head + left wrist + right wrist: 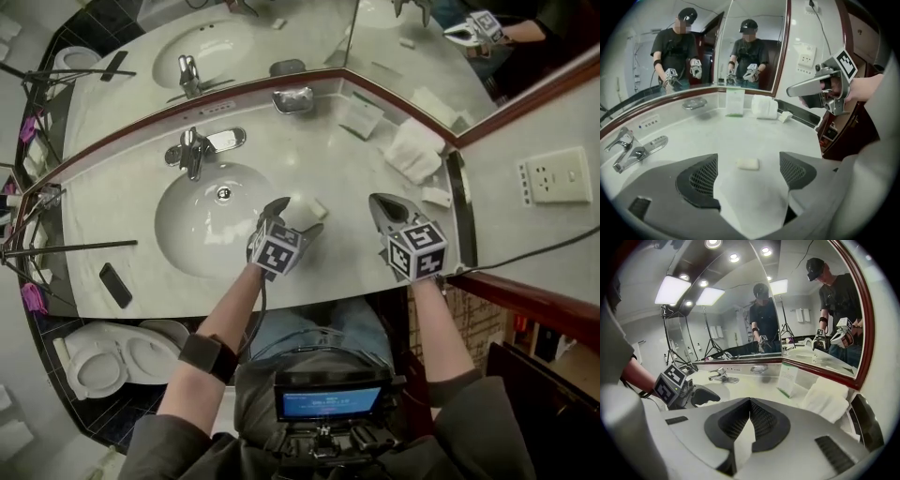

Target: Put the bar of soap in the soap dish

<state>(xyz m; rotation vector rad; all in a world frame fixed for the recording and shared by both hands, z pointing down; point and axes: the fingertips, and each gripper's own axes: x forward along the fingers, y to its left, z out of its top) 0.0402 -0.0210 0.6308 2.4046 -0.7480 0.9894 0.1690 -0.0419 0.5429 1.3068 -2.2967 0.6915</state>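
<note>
Soap bar (747, 163) lies on the counter (708, 133) between the wide-open left tongs (296, 217), ready for gripping; right tongs (750, 401) wait closed, empty.

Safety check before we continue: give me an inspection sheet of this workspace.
Surface: marble counter with sink.
Job's things: bar of soap on the counter beside the sink; soap dish by the mirror.
Clutter: folded towels, card, dark flat item.
Grippers: left gripper jaws open, soap ahead between them, untouched; right gripper jaws shut, empty.
Cables: black cable along the right wall.
Surroundings: toilet, wall socket.
</note>
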